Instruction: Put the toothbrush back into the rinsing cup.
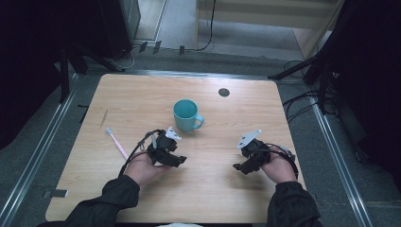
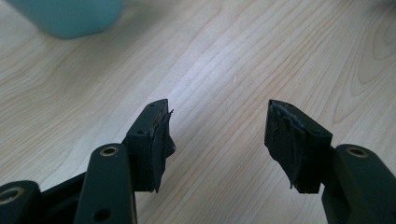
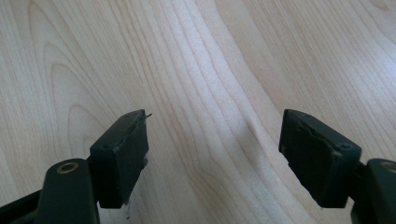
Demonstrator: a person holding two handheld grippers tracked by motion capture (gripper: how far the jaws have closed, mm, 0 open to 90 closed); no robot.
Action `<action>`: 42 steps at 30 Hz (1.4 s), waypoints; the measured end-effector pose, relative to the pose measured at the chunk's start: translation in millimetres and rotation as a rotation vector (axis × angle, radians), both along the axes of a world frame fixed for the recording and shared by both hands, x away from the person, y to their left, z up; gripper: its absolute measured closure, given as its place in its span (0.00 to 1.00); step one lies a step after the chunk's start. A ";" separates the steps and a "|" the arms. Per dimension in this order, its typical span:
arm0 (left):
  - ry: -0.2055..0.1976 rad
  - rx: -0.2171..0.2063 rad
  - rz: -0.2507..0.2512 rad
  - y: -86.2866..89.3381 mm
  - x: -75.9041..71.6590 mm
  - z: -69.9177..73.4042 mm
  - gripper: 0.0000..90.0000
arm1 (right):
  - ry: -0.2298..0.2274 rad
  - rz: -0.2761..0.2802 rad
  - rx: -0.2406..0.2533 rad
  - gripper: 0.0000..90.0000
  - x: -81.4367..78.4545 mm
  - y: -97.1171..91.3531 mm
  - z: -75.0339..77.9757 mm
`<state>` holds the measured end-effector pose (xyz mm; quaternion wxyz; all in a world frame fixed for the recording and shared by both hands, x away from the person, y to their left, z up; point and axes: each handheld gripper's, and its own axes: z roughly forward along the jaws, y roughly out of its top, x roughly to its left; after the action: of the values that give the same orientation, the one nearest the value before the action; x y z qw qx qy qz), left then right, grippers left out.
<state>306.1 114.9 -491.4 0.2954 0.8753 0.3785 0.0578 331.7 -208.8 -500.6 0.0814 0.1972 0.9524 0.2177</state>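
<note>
While mug stands apart, both tongs gape empty.

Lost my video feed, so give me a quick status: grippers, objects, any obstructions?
Left gripper open, empty; right gripper open, empty. Teal ceramic mug upright mid-table; pink toothbrush flat, left of left hand. Nothing obstructing.

On the wooden table: one teal mug near centre, one pink toothbrush at about nine o'clock from the mug. Two handheld grippers, left gripper and right gripper, each with two jaws spread apart, nothing between.
</note>
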 end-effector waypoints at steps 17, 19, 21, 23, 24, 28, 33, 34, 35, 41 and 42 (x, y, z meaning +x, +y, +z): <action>-0.013 0.004 0.062 24.1 5.3 9.4 0.45 | 0.003 0.000 -0.003 0.27 0.8 1.9 -0.4; 0.007 -0.001 0.061 28.0 6.9 10.1 0.44 | 0.002 0.000 -0.004 0.27 0.8 1.8 -0.5; 0.014 -0.001 0.063 28.5 7.5 9.9 0.44 | 0.003 -0.001 -0.003 0.27 0.9 1.5 -0.5; 0.020 -0.004 0.063 28.2 8.1 9.0 0.43 | 0.003 -0.001 -0.004 0.27 0.9 1.6 -0.6; 0.023 -0.001 0.065 28.4 8.5 8.7 0.42 | 0.003 -0.001 -0.005 0.27 0.7 1.8 -0.6; 0.054 -0.003 0.073 29.9 10.9 6.9 0.41 | 0.007 0.002 -0.008 0.27 0.6 2.5 -1.0; 0.077 -0.006 0.079 30.2 12.4 4.9 0.42 | 0.005 0.002 -0.008 0.27 0.8 2.5 -1.0; 0.080 -0.010 0.081 30.4 12.4 4.9 0.42 | 0.004 0.003 -0.008 0.27 0.9 2.4 -0.9; 0.084 -0.010 0.080 31.0 12.7 4.9 0.43 | 0.003 0.001 -0.009 0.27 0.9 2.3 -0.8; 0.095 -0.010 0.092 36.1 13.9 5.2 0.45 | 0.003 0.000 -0.005 0.27 0.9 2.1 -0.7; 0.097 -0.012 0.100 38.3 13.9 5.4 0.46 | 0.004 -0.003 0.000 0.26 0.9 2.2 -0.6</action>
<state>320.0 153.2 -486.0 0.2788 0.8552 0.4360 0.0275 332.6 -206.7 -501.3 0.0798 0.1990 0.9523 0.2173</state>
